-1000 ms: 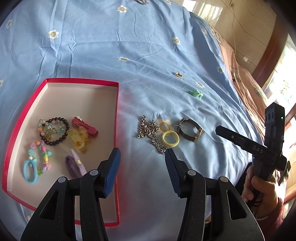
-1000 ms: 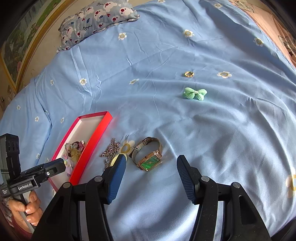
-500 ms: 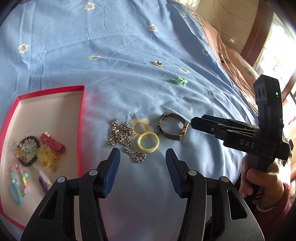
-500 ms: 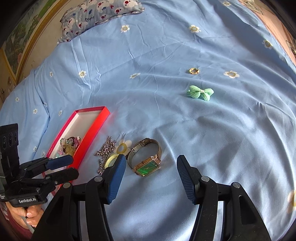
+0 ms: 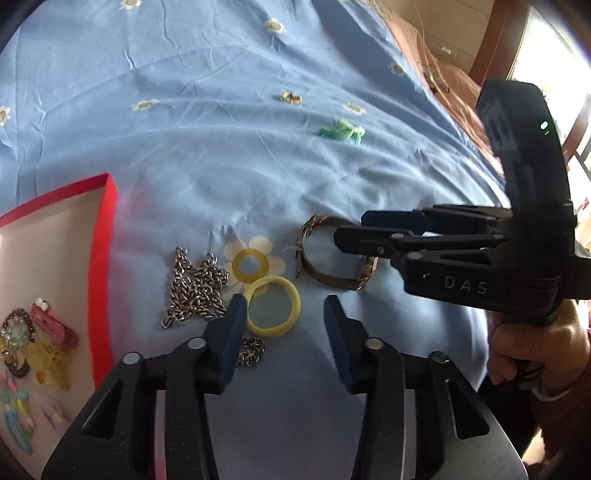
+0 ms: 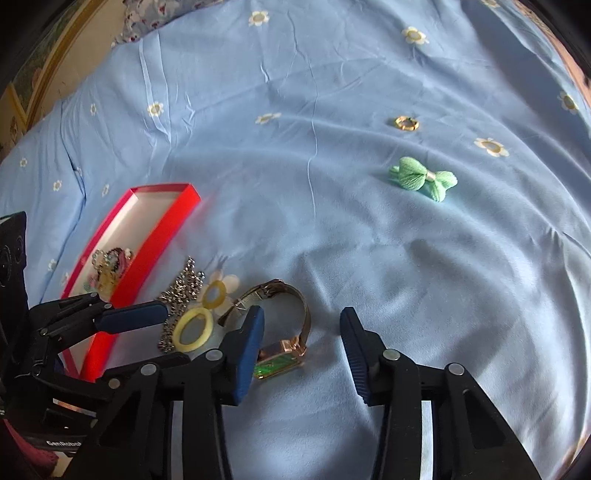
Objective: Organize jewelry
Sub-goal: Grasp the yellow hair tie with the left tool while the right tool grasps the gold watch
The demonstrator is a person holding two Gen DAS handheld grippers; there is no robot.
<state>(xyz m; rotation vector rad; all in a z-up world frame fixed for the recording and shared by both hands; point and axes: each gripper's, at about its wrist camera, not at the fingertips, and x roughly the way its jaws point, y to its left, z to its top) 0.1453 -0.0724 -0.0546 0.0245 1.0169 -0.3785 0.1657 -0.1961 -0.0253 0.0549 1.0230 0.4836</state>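
Note:
On the blue bedsheet lie a silver chain point(image 5: 195, 288), a yellow ring point(image 5: 273, 306), a smaller yellow ring point(image 5: 250, 264) and a gold watch with a green face point(image 6: 282, 363). My left gripper point(image 5: 282, 314) is open just above the larger yellow ring. My right gripper point(image 6: 301, 328) is open over the watch point(image 5: 325, 254), its left finger point(image 6: 249, 343) covering part of the strap. The red box point(image 5: 99, 258) at the left holds several bracelets and hair clips point(image 5: 51, 328).
A green bow clip point(image 6: 423, 177) and a small gold ring point(image 6: 405, 123) lie farther out on the sheet. A patterned pillow point(image 6: 147, 18) is at the head of the bed. The bed's right edge shows in the left wrist view, with a wooden frame point(image 5: 491, 48) beyond it.
Both grippers have moved forward and lower toward the jewelry beside the box. The left now hovers at the yellow ring, the right over the watch. Both stayed open.

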